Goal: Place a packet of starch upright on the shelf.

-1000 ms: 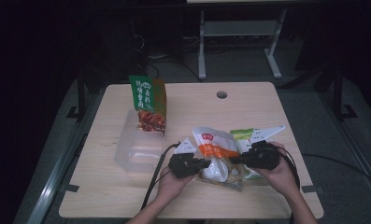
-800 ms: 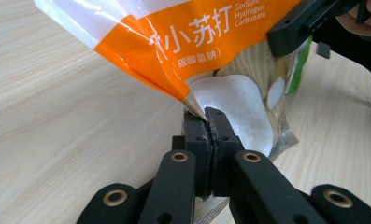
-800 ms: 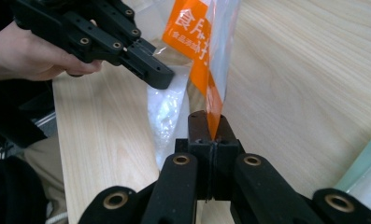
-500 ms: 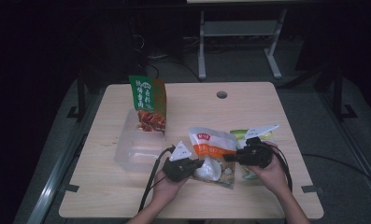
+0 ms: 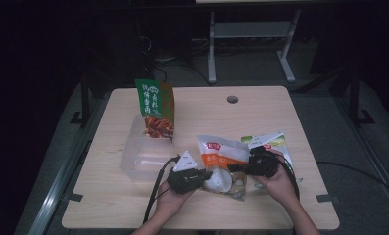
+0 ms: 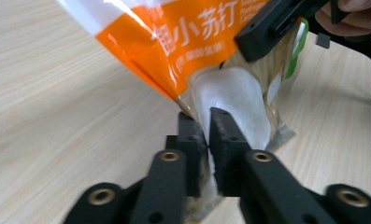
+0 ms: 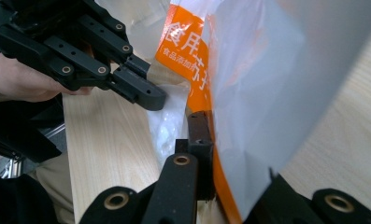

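Both tools are clamped on the orange snack bag [image 5: 221, 164], near the front of the counter [image 5: 260, 112]. The left tool [image 6: 206, 140] pinches its lower edge; the right tool [image 7: 206, 154] grips its side edge.

The orange-and-white baking soda pouch [image 5: 221, 164] sits lower centre in the high view, tilted up off my worktop [image 5: 260, 112], clear bottom showing white powder, crumpled.

3 snack bags: 1 orange [image 5: 221, 155], 1 green upright [image 5: 156, 108], 1 green-white [image 5: 273, 142]; 1 clear tub [image 5: 142, 157]; 2 hand-held grippers.
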`<act>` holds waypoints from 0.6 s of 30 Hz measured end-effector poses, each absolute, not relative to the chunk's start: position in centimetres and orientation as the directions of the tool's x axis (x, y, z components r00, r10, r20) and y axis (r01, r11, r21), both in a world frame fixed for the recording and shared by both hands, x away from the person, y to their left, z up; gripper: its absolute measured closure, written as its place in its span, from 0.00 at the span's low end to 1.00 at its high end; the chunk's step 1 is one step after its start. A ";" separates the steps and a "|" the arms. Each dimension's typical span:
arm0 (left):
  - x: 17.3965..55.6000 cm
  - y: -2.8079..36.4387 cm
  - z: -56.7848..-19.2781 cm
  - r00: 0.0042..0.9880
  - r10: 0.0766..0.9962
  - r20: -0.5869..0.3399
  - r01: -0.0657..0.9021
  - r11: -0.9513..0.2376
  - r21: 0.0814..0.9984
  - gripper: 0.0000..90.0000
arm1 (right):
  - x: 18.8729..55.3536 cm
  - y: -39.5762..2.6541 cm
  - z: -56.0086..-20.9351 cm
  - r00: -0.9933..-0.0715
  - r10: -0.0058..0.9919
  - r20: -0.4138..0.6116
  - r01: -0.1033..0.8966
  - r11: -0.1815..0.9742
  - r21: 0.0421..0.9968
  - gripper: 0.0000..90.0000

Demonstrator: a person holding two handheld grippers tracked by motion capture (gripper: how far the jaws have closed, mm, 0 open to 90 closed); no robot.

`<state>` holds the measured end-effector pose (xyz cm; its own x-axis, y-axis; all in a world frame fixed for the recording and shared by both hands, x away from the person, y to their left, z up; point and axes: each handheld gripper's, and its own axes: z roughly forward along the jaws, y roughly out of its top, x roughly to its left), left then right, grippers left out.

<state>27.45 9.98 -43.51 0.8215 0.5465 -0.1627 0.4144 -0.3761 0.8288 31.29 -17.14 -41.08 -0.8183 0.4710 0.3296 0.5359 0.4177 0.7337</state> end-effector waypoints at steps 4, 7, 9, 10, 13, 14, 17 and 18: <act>26.9 10.5 -43.2 0.826 0.547 -0.132 0.395 -0.396 0.829 0.84 | 30.8 -17.3 -40.4 -0.823 0.480 0.302 0.519 0.420 0.745 1.00; 26.5 11.0 -43.0 0.828 0.542 -0.146 0.404 -0.394 0.825 0.84 | 30.6 -17.4 -40.2 -0.823 0.484 0.297 0.516 0.418 0.748 1.00; 26.3 11.4 -43.0 0.832 0.539 -0.135 0.395 -0.404 0.825 0.84 | 30.5 -17.5 -40.1 -0.824 0.486 0.289 0.512 0.423 0.748 1.00; 26.2 11.6 -42.9 0.830 0.541 -0.138 0.398 -0.399 0.826 0.84 | 30.4 -17.5 -39.9 -0.826 0.487 0.284 0.508 0.425 0.749 1.00; 26.0 11.9 -42.9 0.832 0.538 -0.134 0.394 -0.405 0.825 0.84 | 30.2 -17.5 -39.5 -0.828 0.495 0.263 0.496 0.430 0.754 1.00; 25.9 12.0 -42.9 0.834 0.537 -0.126 0.389 -0.411 0.825 0.84 | 30.2 -17.4 -39.4 -0.828 0.495 0.263 0.496 0.428 0.755 1.00; 25.6 12.3 -42.8 0.835 0.536 -0.129 0.389 -0.408 0.826 0.83 | 30.3 -17.4 -39.3 -0.826 0.501 0.259 0.497 0.428 0.755 1.00; 25.5 12.3 -42.8 0.835 0.534 -0.130 0.389 -0.405 0.827 0.83 | 30.3 -17.4 -39.2 -0.826 0.500 0.260 0.497 0.429 0.754 1.00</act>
<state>25.46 12.33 -42.76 0.8352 0.5343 -0.1303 0.3885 -0.4054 0.8275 30.31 -17.35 -39.22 -0.8260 0.5000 0.2604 0.4973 0.4287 0.7542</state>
